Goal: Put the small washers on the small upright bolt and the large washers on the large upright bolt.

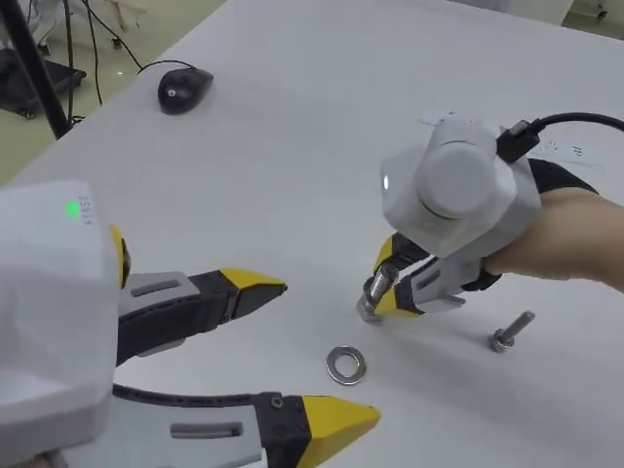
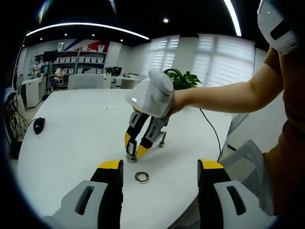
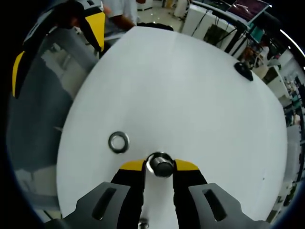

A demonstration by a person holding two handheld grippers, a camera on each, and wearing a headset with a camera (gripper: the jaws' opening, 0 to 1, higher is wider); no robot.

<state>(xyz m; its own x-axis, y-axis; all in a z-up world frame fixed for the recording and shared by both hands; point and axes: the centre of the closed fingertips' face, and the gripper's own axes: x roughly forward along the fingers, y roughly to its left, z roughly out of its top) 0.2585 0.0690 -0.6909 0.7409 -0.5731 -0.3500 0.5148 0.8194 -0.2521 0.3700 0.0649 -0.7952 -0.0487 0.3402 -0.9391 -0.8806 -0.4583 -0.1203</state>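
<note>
Steel, thick upright bolt (image 3: 159, 163) clenched by right gripper (image 1: 388, 295); left gripper (image 2: 161, 167) gapes wide, and the flat silver ring washer (image 1: 345, 365) looks like the next pickup.

An open-plan office. A large white meeting table (image 2: 71, 124) carries a computer mouse (image 1: 183, 88). Beyond the table's far end are stocked shelves (image 2: 90, 59), a potted plant (image 2: 183, 78) and blinded windows (image 2: 224, 59). A mesh office chair (image 2: 248, 157) stands beside the table.

The washer (image 1: 345, 365) lies on the table (image 1: 292, 146) before one bolt (image 1: 370, 304), another bolt (image 1: 511, 331) farther right
</note>
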